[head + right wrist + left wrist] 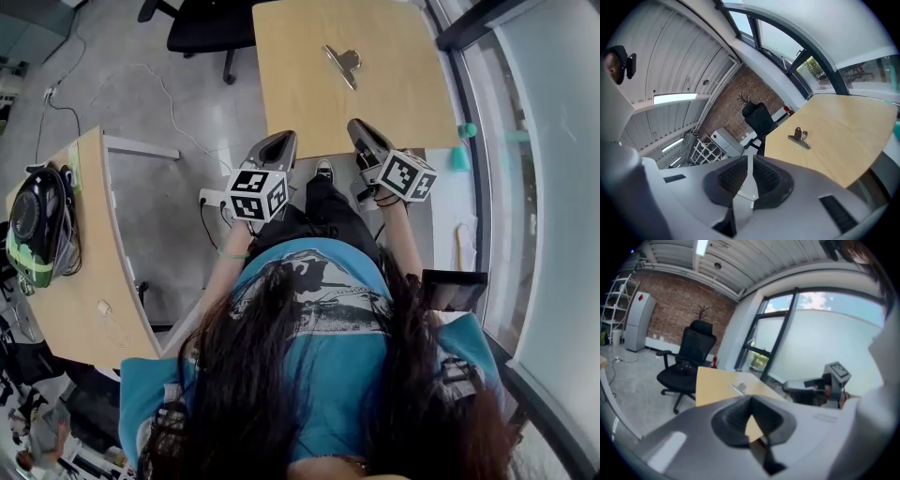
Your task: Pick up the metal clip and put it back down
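The metal clip [343, 64] lies flat on the far middle of the light wooden table [300, 94], with nothing touching it. The right gripper view shows the clip [799, 137] ahead and to the right, and the left gripper view shows the clip [738, 388] small on the tabletop. Both grippers hover at the table's near edge, well short of the clip. My left gripper [284, 141] has its jaws together and holds nothing; its tips [751, 399] meet. My right gripper [358, 126] is shut too, with only a thin slit between its pads [752, 158] and nothing in it.
A black office chair [208, 26] stands beyond the table's far left corner. At the left, a second desk [89, 281] carries a black and green helmet [34, 225]. Cables run over the grey floor. A window wall [544, 187] borders the right, with a teal object [466, 131] near it.
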### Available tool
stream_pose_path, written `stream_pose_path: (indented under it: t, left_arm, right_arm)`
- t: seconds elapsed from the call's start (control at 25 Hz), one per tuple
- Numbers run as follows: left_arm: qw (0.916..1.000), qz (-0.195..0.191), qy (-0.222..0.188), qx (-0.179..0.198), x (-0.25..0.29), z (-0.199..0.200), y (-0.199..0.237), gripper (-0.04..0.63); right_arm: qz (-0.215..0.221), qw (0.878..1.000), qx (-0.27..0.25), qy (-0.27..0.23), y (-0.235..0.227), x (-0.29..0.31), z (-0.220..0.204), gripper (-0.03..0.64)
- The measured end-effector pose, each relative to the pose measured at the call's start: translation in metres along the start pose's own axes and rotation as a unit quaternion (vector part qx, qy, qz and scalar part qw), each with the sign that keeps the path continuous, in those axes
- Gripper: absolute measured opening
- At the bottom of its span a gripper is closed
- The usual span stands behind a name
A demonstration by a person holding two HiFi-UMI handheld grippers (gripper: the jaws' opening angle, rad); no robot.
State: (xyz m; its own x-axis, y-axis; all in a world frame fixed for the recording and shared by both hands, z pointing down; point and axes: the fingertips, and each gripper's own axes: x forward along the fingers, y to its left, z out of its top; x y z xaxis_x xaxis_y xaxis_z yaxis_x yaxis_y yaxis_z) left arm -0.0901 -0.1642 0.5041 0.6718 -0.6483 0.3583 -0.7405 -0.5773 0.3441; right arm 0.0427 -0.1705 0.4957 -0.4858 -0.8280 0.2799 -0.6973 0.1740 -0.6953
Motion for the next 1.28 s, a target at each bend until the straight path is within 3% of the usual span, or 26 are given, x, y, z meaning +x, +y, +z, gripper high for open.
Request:
stream_pose_path:
  t: [0.24, 0.6, 0.96, 1.28]
  left_arm:
    - [0.9996, -0.026, 0.012, -0.005, -0.027, -0.029, -0.027, 0.003]
    - [0.9986, -0.052, 0.013, 0.000, -0.049, -0.048, -0.073, 0.003]
    - [0.9986, -0.049, 0.018, 0.002, -0.069, -0.076, -0.122, 0.003]
    - [0.9991, -0.036, 0.016, 0.012, -0.108, -0.120, -0.206, 0.003]
  right_arm:
    - [0.003, 1.000, 0.029, -0.001, 0.030, -0.041, -0.048, 0.037]
    - [-0.015, 1.000, 0.025, 0.011, 0.041, -0.097, -0.085, 0.035]
    - [-0.020, 0.999, 0.016, 0.027, 0.037, -0.158, -0.116, 0.035]
    - [-0.024, 0.999, 0.009, 0.039, 0.023, -0.251, -0.151, 0.035]
